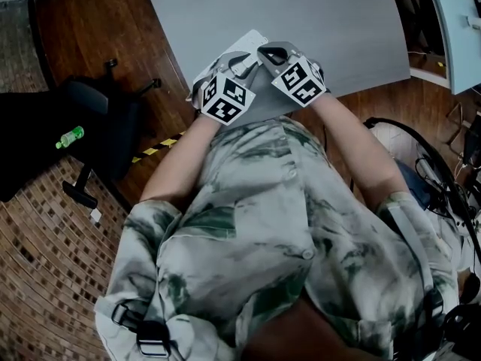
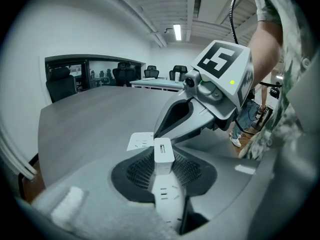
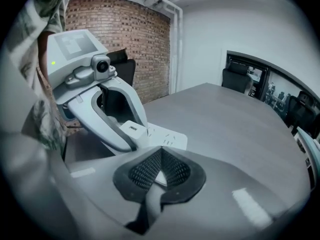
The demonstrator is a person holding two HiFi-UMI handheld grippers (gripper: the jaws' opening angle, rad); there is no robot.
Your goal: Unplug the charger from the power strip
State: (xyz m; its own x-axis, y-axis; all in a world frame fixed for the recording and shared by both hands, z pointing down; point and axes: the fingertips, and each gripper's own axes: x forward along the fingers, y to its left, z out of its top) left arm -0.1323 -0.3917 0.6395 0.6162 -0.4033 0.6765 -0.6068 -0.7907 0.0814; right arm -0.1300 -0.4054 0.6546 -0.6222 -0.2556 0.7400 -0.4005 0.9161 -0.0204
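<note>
The white power strip [image 2: 167, 199] runs lengthwise between my left gripper's [image 2: 163, 166] jaws, which are shut on it. The white charger [image 2: 163, 153] stands plugged into the strip, upright between the dark pads. My right gripper [image 3: 160, 156] is shut, and its tips rest at the strip's [image 3: 169, 137] free end, just beyond the charger [image 3: 132, 130]. A white sliver shows in the narrow gap between its pads. In the head view both grippers meet over the strip [image 1: 242, 43] at the table's near edge, left gripper [image 1: 239, 68] beside right gripper [image 1: 264, 53].
The grey table [image 1: 316, 21] spreads away from me. A black office chair [image 1: 98, 126] stands on the wood floor at my left, and cables [image 1: 443, 171] lie at my right. More chairs [image 2: 122, 75] line the table's far side.
</note>
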